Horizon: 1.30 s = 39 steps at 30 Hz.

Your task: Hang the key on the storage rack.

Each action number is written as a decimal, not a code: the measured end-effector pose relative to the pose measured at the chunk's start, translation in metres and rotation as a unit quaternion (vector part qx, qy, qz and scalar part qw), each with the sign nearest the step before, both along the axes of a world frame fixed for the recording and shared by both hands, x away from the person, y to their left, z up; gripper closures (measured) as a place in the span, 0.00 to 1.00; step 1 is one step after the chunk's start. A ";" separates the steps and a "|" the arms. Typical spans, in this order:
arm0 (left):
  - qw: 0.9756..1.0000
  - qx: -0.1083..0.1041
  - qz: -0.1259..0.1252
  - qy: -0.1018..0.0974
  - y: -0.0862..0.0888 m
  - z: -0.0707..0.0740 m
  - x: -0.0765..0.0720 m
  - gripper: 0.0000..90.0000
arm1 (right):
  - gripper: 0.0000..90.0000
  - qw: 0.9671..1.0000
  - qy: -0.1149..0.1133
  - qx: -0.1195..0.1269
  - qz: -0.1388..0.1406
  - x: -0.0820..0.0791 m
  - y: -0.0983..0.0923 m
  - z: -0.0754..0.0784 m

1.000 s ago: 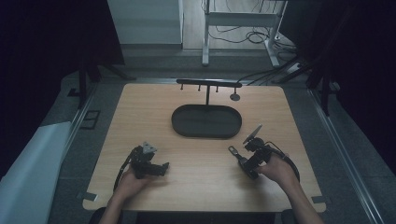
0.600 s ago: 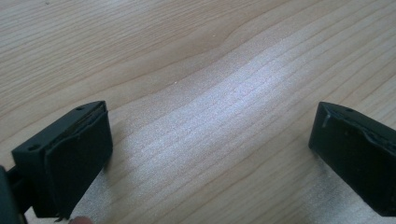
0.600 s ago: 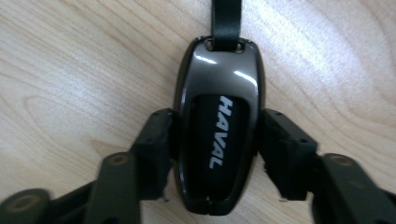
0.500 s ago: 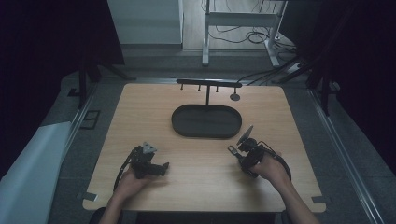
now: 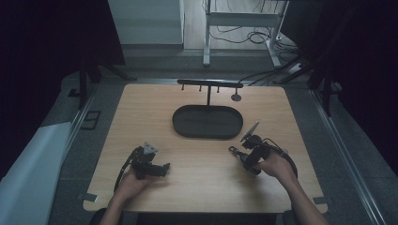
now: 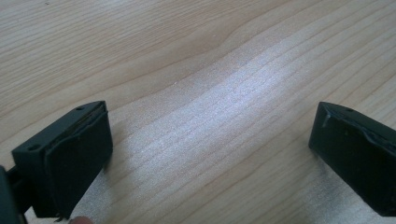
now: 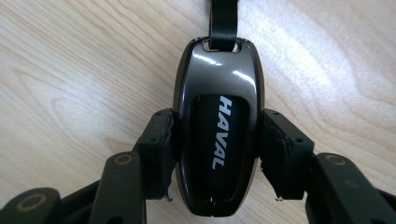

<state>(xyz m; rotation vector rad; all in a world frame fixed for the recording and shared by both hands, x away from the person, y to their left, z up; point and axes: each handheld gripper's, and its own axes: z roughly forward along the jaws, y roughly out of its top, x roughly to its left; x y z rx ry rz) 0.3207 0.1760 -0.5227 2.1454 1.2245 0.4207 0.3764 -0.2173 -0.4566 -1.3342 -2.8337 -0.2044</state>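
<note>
Wooden counter (image 5: 202, 154) carries a dark oval tray (image 5: 207, 122) at its middle, with a thin black rack (image 5: 210, 84) standing just behind it. The right tool (image 7: 215, 140) is clamped on a glossy dark car key (image 7: 217, 121) marked HAVAL, a black strap (image 7: 223, 18) running from its top; in the high view this tool (image 5: 244, 152) sits near the tray's right end. The left tool (image 6: 210, 154) rests low over bare wood, jaws spread wide and holding nothing, toward the counter's near left (image 5: 152, 164).
</note>
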 end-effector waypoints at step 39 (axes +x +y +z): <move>1.000 -0.002 0.002 -0.002 -0.001 0.000 0.000 0.00 | 0.54 0.999 -0.037 0.034 -0.005 0.029 -0.008 0.071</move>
